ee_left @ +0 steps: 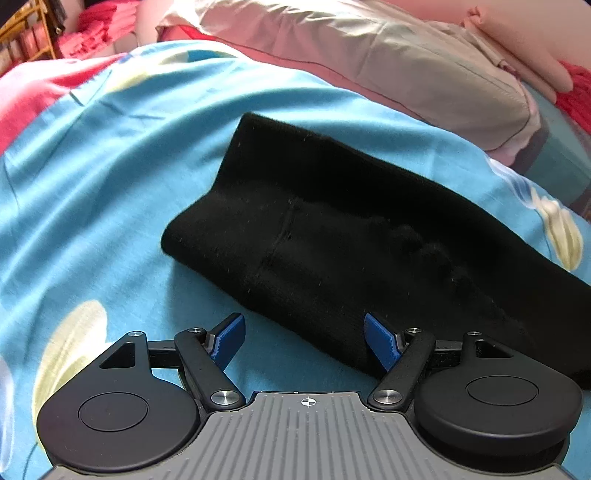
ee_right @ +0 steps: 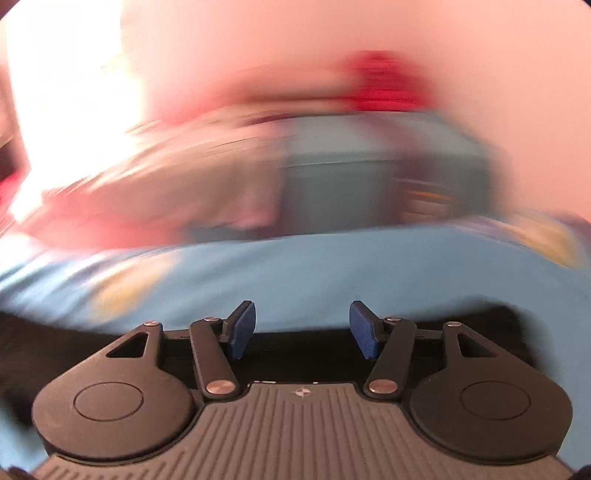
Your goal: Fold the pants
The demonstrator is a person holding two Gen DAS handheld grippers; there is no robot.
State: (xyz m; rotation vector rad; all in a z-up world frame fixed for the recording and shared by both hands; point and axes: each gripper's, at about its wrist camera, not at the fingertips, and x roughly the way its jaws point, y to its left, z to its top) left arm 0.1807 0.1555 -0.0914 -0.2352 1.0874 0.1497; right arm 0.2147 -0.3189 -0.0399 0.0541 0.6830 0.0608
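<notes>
The black pants lie folded into a thick bundle on the blue bedsheet in the left wrist view. My left gripper is open and empty, just in front of the bundle's near edge; its right blue pad overlaps the fabric edge. The right wrist view is motion-blurred. My right gripper is open and empty, above the black pants, which show as a dark band under the fingers.
A beige pillow lies beyond the pants at the back right. Red and pink bedding is at the back left. A blurred grey-teal block sits past the sheet in the right wrist view.
</notes>
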